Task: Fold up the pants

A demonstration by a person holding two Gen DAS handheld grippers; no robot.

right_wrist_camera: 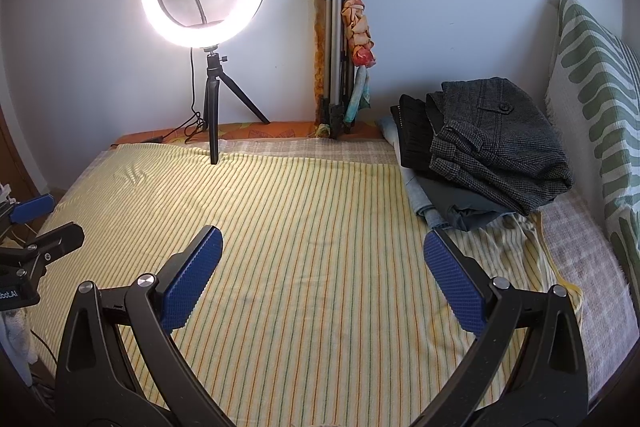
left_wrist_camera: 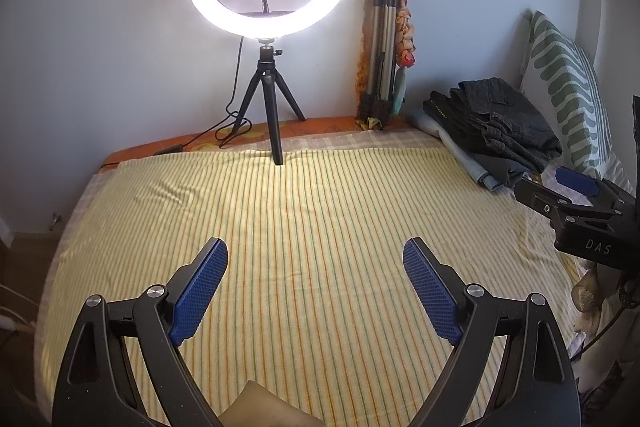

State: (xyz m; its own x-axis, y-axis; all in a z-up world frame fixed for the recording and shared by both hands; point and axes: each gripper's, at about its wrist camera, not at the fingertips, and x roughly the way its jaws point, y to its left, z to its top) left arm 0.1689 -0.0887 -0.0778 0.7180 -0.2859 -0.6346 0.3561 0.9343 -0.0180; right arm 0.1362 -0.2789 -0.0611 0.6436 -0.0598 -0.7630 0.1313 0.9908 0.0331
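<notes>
A stack of folded pants [right_wrist_camera: 488,151] lies at the right rear of the bed, with dark grey checked pants on top and grey and pale blue ones under them; it also shows in the left wrist view [left_wrist_camera: 496,131]. My left gripper [left_wrist_camera: 316,259] is open and empty above the yellow striped sheet [left_wrist_camera: 304,211]. My right gripper [right_wrist_camera: 322,247] is open and empty above the same sheet [right_wrist_camera: 312,211], left of the stack. The right gripper's body shows at the right edge of the left wrist view [left_wrist_camera: 580,211].
A lit ring light on a small tripod [right_wrist_camera: 208,27] stands at the bed's far edge by the wall. A folded tripod with a scarf [right_wrist_camera: 344,59] leans on the wall. A green-patterned pillow [right_wrist_camera: 592,99] stands at the right.
</notes>
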